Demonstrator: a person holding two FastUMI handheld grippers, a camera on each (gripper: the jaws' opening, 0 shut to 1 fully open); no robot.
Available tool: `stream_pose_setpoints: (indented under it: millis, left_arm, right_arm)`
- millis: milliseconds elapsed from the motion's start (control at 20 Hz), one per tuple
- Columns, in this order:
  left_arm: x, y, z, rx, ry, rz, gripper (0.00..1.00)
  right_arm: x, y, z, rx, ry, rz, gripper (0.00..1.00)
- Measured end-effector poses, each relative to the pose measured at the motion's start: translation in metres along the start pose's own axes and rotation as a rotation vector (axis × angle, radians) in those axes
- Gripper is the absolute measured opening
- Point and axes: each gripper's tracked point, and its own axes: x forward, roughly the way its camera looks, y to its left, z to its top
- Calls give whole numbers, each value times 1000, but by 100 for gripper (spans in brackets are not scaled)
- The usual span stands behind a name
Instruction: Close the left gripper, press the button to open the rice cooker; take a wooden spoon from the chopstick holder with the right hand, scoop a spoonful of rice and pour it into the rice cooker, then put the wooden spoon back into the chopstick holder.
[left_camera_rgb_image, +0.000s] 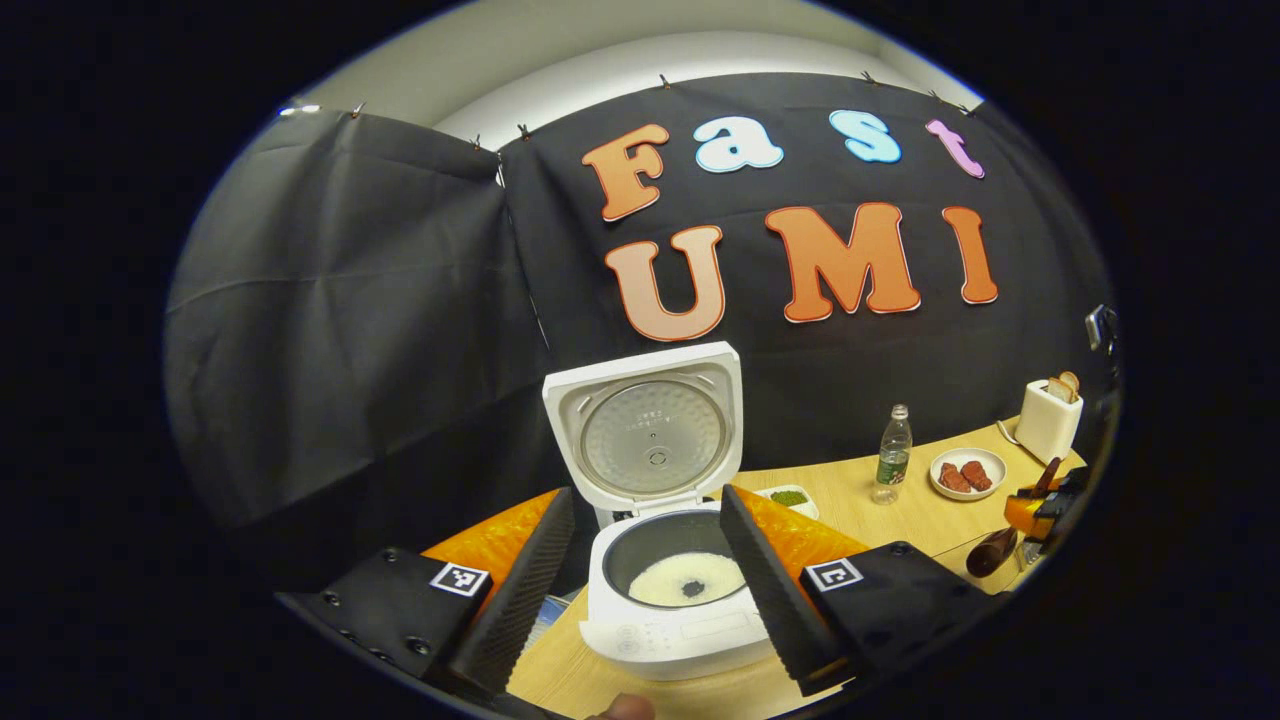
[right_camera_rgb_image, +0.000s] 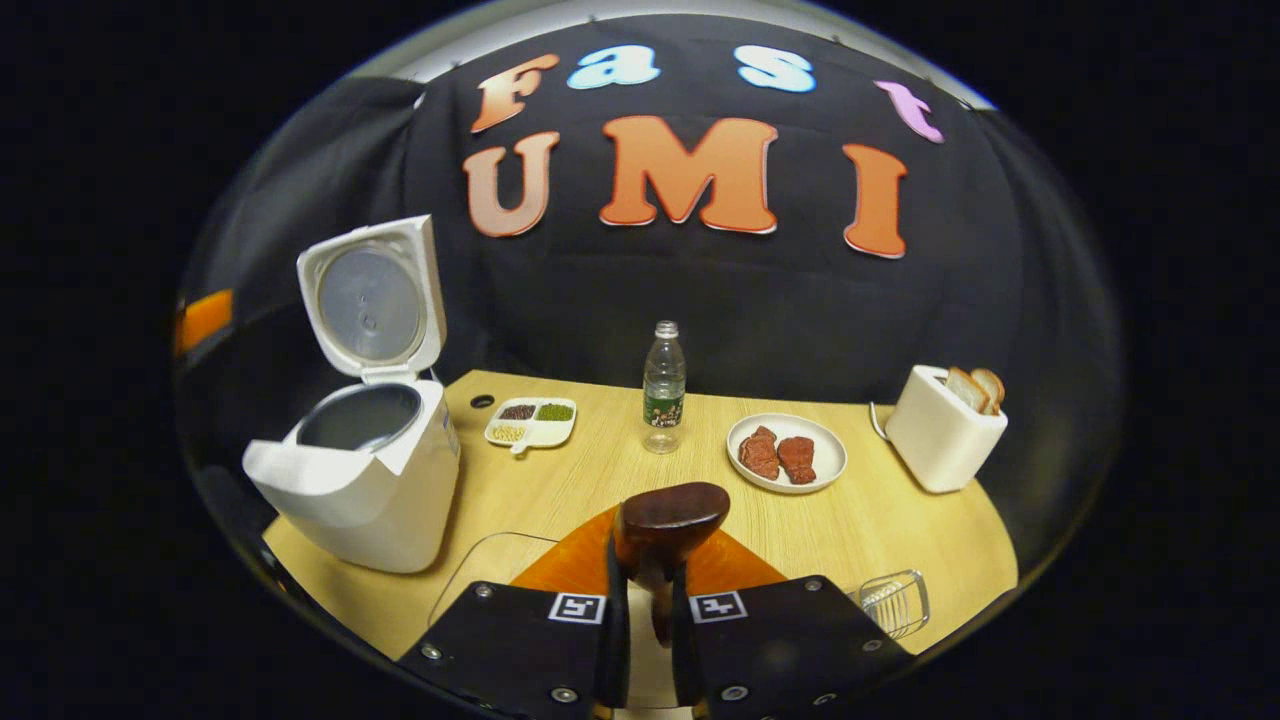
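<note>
The white rice cooker (left_camera_rgb_image: 668, 610) stands on the wooden table with its lid (left_camera_rgb_image: 650, 430) up, and rice lies in the pot (left_camera_rgb_image: 688, 578). My left gripper (left_camera_rgb_image: 647, 497) is open, a finger on each side of the cooker, holding nothing. In the right gripper view the cooker (right_camera_rgb_image: 360, 480) is at the left, lid raised. My right gripper (right_camera_rgb_image: 648, 575) is shut on the dark wooden spoon (right_camera_rgb_image: 670, 518), whose bowl sticks up past the fingers; I cannot tell if it carries rice. That gripper and the spoon (left_camera_rgb_image: 992, 550) sit at the far right of the left gripper view. A wire holder (right_camera_rgb_image: 893, 602) stands to the right.
On the table are a divided dish of beans (right_camera_rgb_image: 530, 421), a water bottle (right_camera_rgb_image: 664, 388), a plate of meat (right_camera_rgb_image: 786, 453) and a toaster with bread (right_camera_rgb_image: 943, 428). A clear container (right_camera_rgb_image: 490, 570) lies just under and left of the right gripper.
</note>
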Motion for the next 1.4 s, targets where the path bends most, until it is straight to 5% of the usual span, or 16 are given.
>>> stream_pose_setpoints:
  millis: [150, 350, 1000, 1400]
  left_arm:
    - [3, 3, 0, 5, -5, 2, 95]
    - [7, 6, -5, 15, 5, -3, 99]
    - [16, 12, -10, 35, 16, -38, 94]
    - [13, 23, -20, 20, 36, -35, 94]
  right_arm:
    - [8, 8, -13, -74, -5, -44, 10]
    - [9, 13, -31, -73, -9, -71, 15]
    - [3, 57, -64, -49, -6, -64, 15]
    - [4, 69, -50, 238, 60, 24, 14]
